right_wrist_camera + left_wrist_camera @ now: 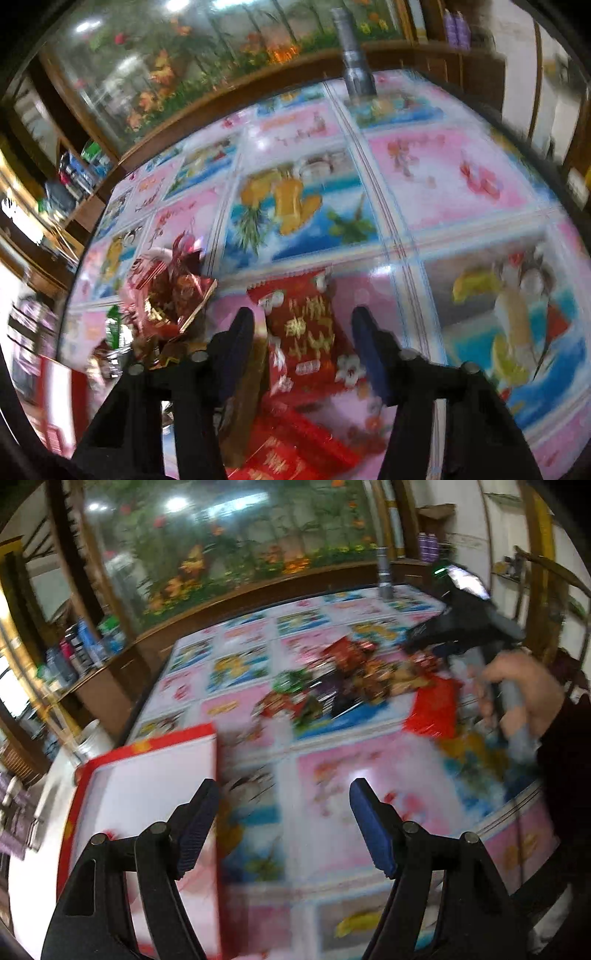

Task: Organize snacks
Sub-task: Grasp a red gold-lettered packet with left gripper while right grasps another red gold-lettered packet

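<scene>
Red snack packet (310, 328) flat on the tabletop (443, 192), straight ahead between the right gripper (303, 332) jaws, long axis probably along them. Both jaws wide apart, empty. Left gripper (284, 794) farther off, beside the red box (147, 775); snack pile (351, 675) beyond.

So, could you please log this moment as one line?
left gripper: open, empty, beside red box | right gripper: open over red snack packet | snack pile: unsorted on table

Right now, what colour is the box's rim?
Red rim, white inside on the box; clearest in the left wrist view.
</scene>
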Action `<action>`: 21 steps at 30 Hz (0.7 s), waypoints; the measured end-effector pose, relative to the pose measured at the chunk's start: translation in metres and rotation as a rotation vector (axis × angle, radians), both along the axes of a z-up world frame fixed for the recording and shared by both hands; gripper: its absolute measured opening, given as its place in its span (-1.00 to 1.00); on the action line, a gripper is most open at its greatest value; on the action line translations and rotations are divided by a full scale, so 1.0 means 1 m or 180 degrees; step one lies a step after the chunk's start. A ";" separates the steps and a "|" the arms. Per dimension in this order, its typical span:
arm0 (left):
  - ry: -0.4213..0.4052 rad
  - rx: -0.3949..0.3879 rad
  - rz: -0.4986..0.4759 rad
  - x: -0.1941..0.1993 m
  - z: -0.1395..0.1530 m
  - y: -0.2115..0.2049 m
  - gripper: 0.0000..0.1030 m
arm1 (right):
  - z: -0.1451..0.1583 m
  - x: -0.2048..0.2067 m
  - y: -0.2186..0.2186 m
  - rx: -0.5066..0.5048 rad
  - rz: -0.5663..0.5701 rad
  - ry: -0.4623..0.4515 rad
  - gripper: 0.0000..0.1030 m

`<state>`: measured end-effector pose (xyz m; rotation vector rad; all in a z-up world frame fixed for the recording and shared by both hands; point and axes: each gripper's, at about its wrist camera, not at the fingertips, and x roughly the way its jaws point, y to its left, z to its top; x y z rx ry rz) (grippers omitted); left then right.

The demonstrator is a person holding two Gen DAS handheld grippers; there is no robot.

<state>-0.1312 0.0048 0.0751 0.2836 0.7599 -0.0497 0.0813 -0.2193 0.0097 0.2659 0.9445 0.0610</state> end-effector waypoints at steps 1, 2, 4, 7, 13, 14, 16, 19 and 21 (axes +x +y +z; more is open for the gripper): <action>0.0010 -0.0037 -0.0092 0.007 0.001 -0.009 0.42 | -0.001 -0.002 0.003 -0.0152 0.0066 0.0015 -0.13; 0.0008 -0.0071 -0.0178 0.014 0.002 -0.018 0.44 | -0.002 -0.003 0.004 -0.0249 0.0095 0.0008 -0.24; 0.0013 -0.0087 -0.0390 0.032 0.000 -0.040 0.45 | 0.000 -0.006 0.007 -0.0492 0.0180 0.0033 -0.31; 0.0145 -0.0132 -0.0647 0.054 -0.009 -0.068 0.45 | 0.003 -0.008 -0.003 -0.0478 0.0186 0.0105 -0.34; 0.0490 -0.0239 -0.0934 0.088 -0.034 -0.110 0.45 | 0.013 -0.011 -0.065 0.0402 -0.0133 0.0150 -0.34; 0.0559 -0.0287 -0.0999 0.092 -0.038 -0.115 0.45 | 0.017 -0.014 -0.074 0.0531 -0.0192 0.0103 -0.34; 0.0667 -0.0324 -0.1085 0.097 -0.046 -0.121 0.44 | 0.021 -0.017 -0.085 0.0715 -0.0269 0.0046 -0.34; 0.0831 -0.0324 -0.1206 0.106 -0.058 -0.129 0.44 | 0.022 -0.017 -0.093 0.1011 -0.0314 0.0026 -0.34; 0.0940 -0.0310 -0.1188 0.114 -0.065 -0.130 0.45 | 0.022 -0.018 -0.096 0.1102 -0.0363 0.0026 -0.34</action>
